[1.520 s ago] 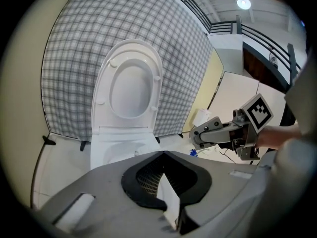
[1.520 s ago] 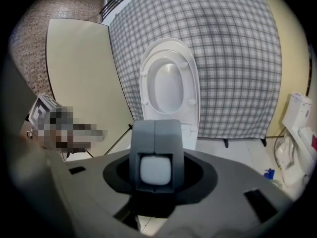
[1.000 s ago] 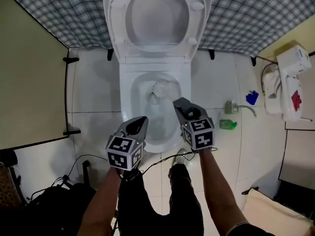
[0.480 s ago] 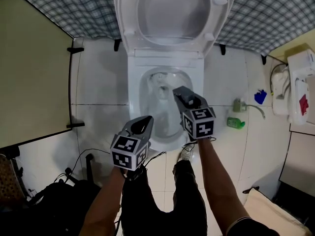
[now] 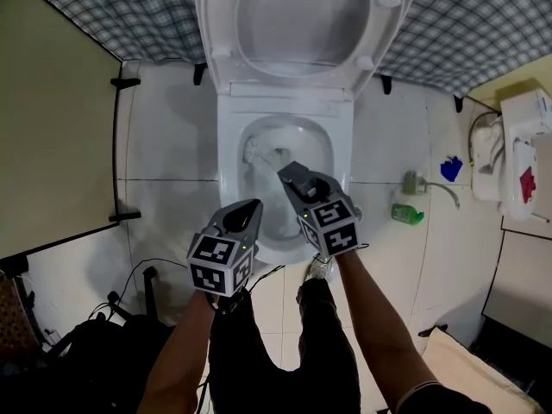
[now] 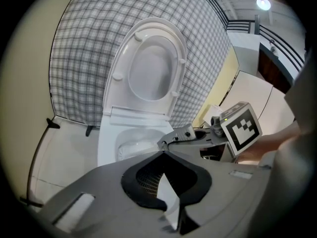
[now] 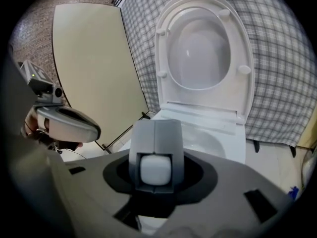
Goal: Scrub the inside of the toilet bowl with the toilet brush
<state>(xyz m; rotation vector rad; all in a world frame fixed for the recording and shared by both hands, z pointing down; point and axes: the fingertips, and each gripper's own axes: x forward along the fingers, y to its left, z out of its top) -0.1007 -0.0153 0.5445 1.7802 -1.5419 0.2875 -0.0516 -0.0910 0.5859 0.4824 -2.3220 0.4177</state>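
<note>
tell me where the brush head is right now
In the head view the brush head sits inside the toilet bowl, at its left side, just beyond the right tool gripping the toilet brush.

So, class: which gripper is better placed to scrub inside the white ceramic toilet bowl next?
Right. The right gripper is shut on the white toilet brush and reaches over the white ceramic toilet bowl, with its bristles inside. The left gripper holds nothing and hangs near the front rim.
</note>
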